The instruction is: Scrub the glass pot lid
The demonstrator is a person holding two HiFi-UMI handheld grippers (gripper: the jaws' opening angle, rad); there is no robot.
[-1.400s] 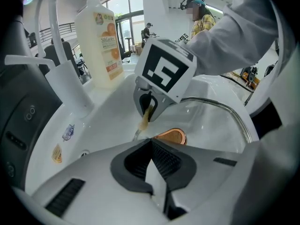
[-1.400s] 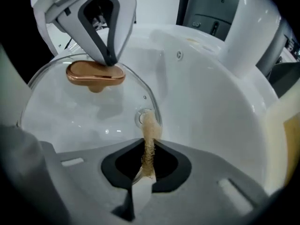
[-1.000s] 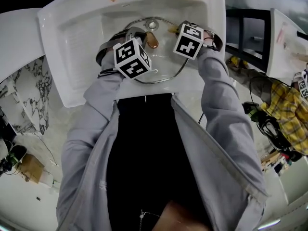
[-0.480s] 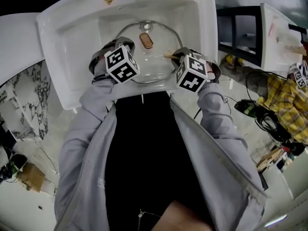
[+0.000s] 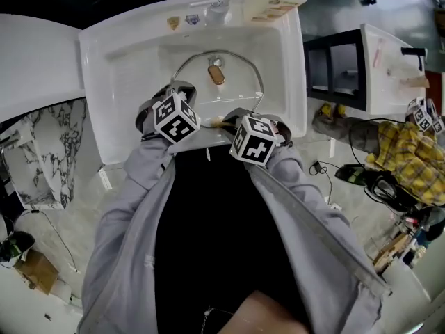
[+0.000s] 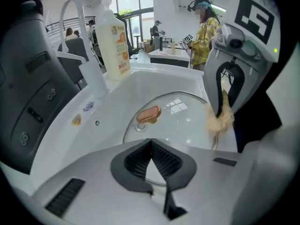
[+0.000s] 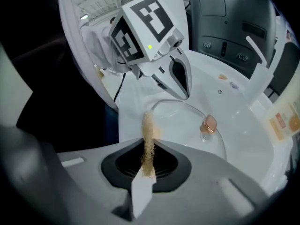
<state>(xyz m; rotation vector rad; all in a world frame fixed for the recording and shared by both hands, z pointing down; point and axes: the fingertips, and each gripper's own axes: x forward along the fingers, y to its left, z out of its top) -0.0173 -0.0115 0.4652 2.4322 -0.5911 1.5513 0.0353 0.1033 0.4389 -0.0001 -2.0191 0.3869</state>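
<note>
Jaws together, our left gripper [image 6: 151, 142] sits at the near rim of the lid [image 6: 178, 116], which lies in the sink [image 6: 140, 86]. Our right gripper [image 7: 147, 146] clamps a scrubber [image 7: 148, 125].

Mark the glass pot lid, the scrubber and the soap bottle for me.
glass pot lid [image 6: 176, 125], left gripper view, clear glass to the right of the copper knob.
scrubber [image 7: 148, 142], right gripper view, middle of the tan fibre strip.
soap bottle [image 6: 117, 46], left gripper view, its front label.
</note>
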